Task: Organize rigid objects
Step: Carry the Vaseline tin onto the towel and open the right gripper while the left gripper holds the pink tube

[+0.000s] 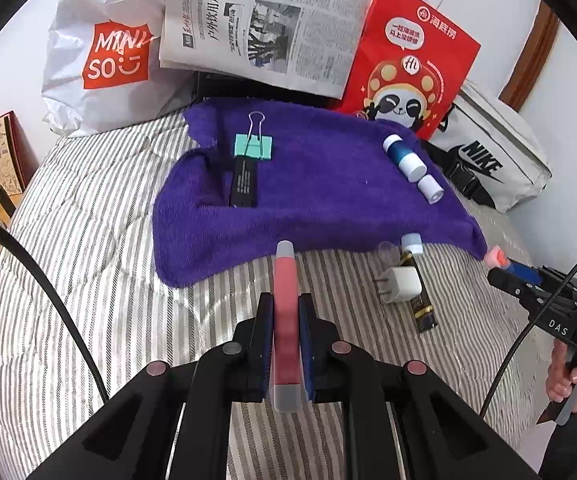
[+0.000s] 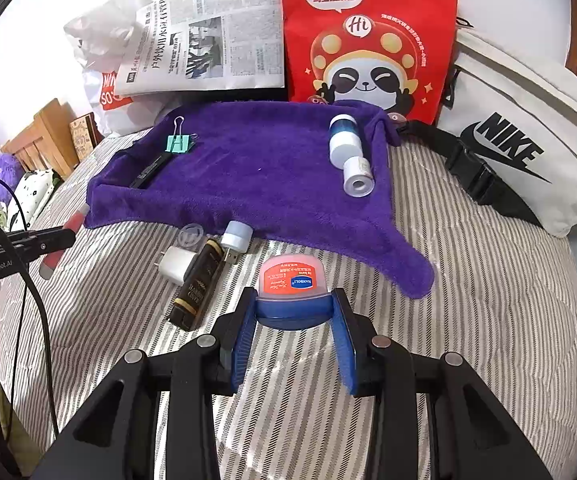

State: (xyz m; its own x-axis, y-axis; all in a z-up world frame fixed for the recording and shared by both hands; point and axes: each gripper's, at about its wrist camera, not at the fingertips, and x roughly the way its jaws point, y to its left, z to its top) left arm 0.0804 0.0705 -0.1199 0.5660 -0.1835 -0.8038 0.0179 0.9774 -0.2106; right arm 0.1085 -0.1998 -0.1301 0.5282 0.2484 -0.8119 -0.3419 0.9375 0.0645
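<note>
Bed (image 1: 88, 208) carries the purple towel (image 1: 308, 200), which looks like the collection spot; already on the towel: binder clip (image 1: 253, 145) and black stick (image 1: 243, 182) at its left side, two white-capped bottles (image 2: 346, 148) at its right; off the towel's near edge: charger plug (image 1: 402, 284), dark tube (image 2: 196, 288), small USB light (image 2: 237, 236). Left gripper (image 1: 286, 308): fingers pinching a pink tube (image 1: 285, 280), held just short of the towel's near edge. Right gripper (image 2: 294, 300): fingers clamped on a small jar (image 2: 292, 280) with blue base, near the towel's right corner. Advice: carry both over the towel, lower until touching, set each down in open middle space clear of the bottles; release one at a time.
</note>
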